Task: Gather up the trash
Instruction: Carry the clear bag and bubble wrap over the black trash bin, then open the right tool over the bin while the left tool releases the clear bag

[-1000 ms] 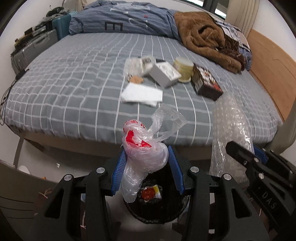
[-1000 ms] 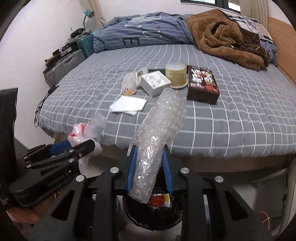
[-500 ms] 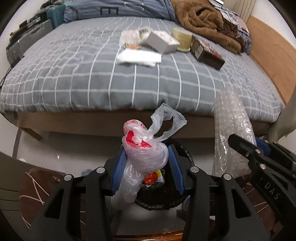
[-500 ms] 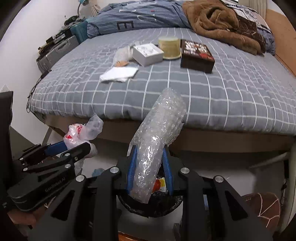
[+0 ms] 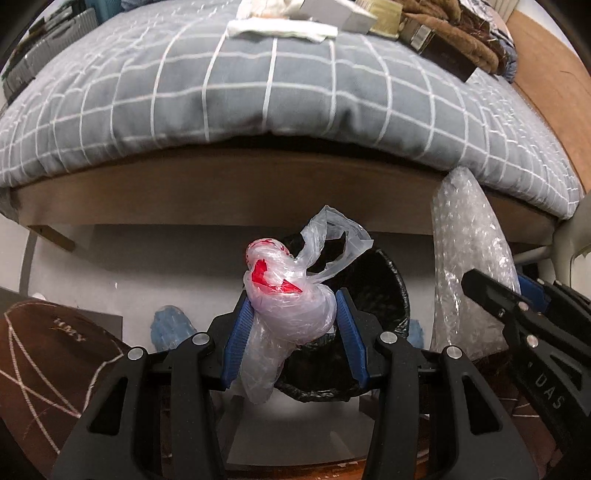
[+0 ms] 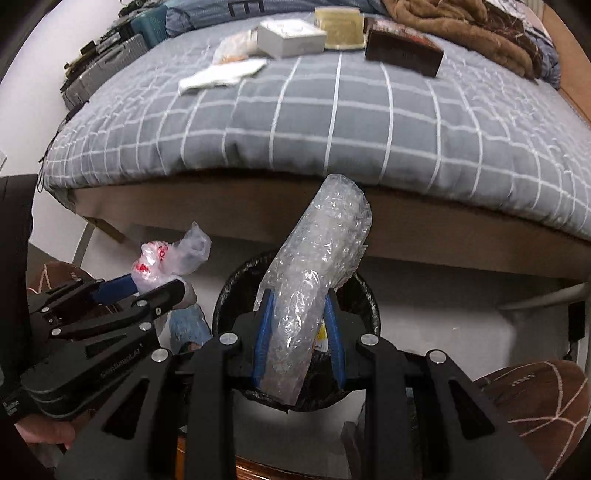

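My left gripper (image 5: pixel 291 317) is shut on a knotted clear plastic bag (image 5: pixel 284 295) with red print, held just above the near rim of a black-lined trash bin (image 5: pixel 384 291) on the floor. The same bag (image 6: pixel 162 258) and left gripper (image 6: pixel 147 288) show at the left of the right wrist view. My right gripper (image 6: pixel 297 328) is shut on a roll of bubble wrap (image 6: pixel 317 266) that stands up over the bin (image 6: pixel 229 291). In the left wrist view the bubble wrap (image 5: pixel 469 258) and right gripper (image 5: pixel 509 291) are at the right.
The bed (image 5: pixel 258 92) with a grey checked cover overhangs just behind the bin. On it lie white paper (image 6: pixel 221 74), a white box (image 6: pixel 288 35), a round tub (image 6: pixel 338 26) and a dark box (image 6: pixel 402 50). Brown slippers (image 5: pixel 48 354) and a blue wad (image 5: pixel 170 328) lie on the floor.
Both grippers have sunk with their loads from bed height down to the bin. The bed top has slid up the frames and the bin looms larger beneath the jaws.
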`<state>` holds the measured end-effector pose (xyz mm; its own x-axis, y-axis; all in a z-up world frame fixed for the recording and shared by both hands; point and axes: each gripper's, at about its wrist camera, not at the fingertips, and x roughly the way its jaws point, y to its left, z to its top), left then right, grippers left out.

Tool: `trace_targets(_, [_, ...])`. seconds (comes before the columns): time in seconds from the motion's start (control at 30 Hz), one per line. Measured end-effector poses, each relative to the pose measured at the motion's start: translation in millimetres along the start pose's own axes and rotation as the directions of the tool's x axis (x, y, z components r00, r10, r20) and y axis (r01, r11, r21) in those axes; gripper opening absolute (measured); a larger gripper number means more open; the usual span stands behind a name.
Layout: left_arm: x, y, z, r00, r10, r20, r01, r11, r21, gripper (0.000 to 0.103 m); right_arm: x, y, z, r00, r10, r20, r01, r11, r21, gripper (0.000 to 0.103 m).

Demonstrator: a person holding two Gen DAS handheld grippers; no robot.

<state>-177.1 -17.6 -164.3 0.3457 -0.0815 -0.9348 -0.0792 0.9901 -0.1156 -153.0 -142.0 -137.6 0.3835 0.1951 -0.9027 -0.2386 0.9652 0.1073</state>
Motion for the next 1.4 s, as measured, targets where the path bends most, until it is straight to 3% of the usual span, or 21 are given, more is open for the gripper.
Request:
trace_targets(0.47, [67,10,-6,0.992,0.016,-0.125,-0.017,1.000,-0.007,0.045,72,-6,-9,0.986,0.029,-0.164,-0.028,1.000,0.011,0.026])
trace_targets(0.77, [83,14,0,0.989,0.039,-0.142,-0.042,0.999,-0.017,0.045,101,-2,-7,0.977,0.043,-0.208,-0.045,0.999,-0.005,0.030])
trace_targets(0.97, [81,12,0,0.989,0.042,-0.140,-0.043,0.999,-0.010,0.045,98,-11,-11,0.981,0.035,-0.193,-0.033,0.999,0.016,0.057])
trace_targets(1.2, [86,3,1,0.989,0.022,-0.145,-0.021,1.000,0.010,0.045,89,-38,-13,0.986,-0.026,-0.164,0.038,0.997,0.070,0.085])
trace_targets(1.4, [87,-14,-1,0.990,-0.002,-0.138,0.006,1.000,0.024,0.045,79,-73,-21,0.984,-0.076,-0.159,0.098,0.986,0.136,0.094])
